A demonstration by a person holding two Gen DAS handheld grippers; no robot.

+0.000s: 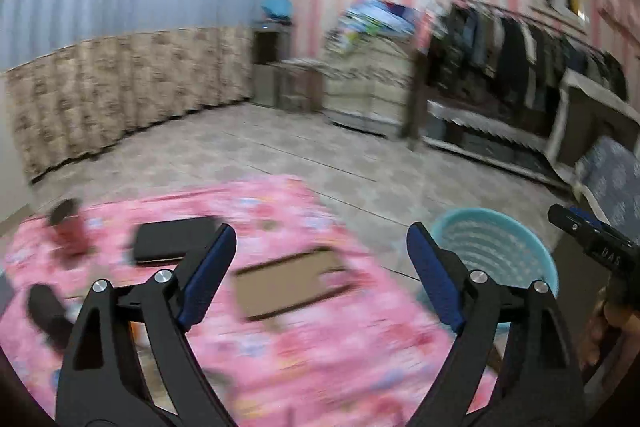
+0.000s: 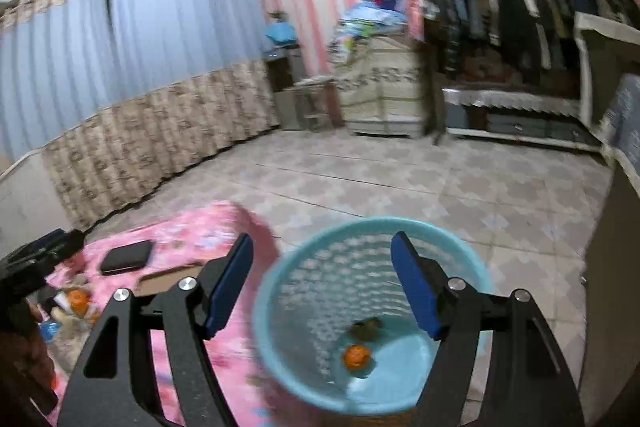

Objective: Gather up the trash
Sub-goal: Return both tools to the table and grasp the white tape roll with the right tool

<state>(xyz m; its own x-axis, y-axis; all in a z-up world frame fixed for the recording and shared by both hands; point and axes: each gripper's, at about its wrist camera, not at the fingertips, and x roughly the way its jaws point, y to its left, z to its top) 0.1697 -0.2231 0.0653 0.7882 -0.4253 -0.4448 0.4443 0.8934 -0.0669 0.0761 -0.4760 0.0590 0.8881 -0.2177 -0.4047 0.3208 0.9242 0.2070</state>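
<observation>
Turquoise basket (image 2: 280,291): beside the pink-clothed bench (image 1: 320,355); orange peel (image 2: 357,357) and a darker scrap (image 2: 366,329) already lie inside.
Right claw (image 2: 322,285): released, empty, above the basket.
Left claw (image 1: 320,275): released, empty, over the bench.
Remaining trash (image 2: 76,301): at the bench's left end; we judge it next and should clench squarely.

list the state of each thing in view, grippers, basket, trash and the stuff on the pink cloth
left gripper: open, nothing between the jaws
right gripper: open, nothing held, over the basket
teal basket: upright on the floor beside the pink cloth
orange peel: lying in the basket bottom
dark scrap: in the basket too
black case: shut, flat on the cloth
cardboard piece: flat on the cloth
</observation>
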